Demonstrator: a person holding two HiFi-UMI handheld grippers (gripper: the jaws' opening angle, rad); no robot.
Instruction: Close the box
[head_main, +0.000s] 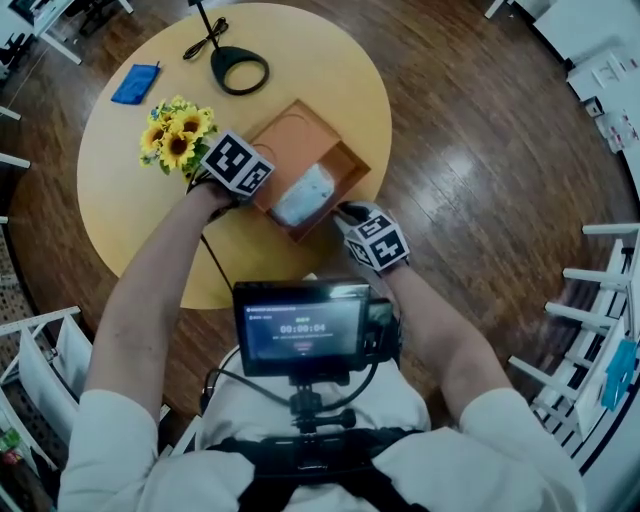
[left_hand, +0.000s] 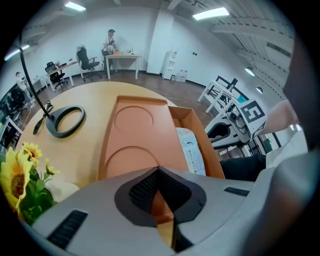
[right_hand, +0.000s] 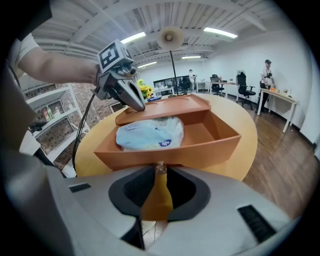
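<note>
Round yellow table (head_main: 120, 200), wood floor (head_main: 480, 200). Open box (head_main: 355, 172) toward its 4 o'clock, white pouch (head_main: 303, 193) inside. Left gripper (left_hand: 159, 171) jaws clamp the raised lid (head_main: 295, 135) edge; right gripper (right_hand: 160, 168) jaws closed at the box's 5 o'clock wall, contact unclear

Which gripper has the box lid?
The left gripper: shut on the edge of the lid. The right gripper pinches an orange tab at the box front.

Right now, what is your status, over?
Left gripper shut on lid, lid raised. Right gripper shut at box front wall. Packet inside box.
</note>
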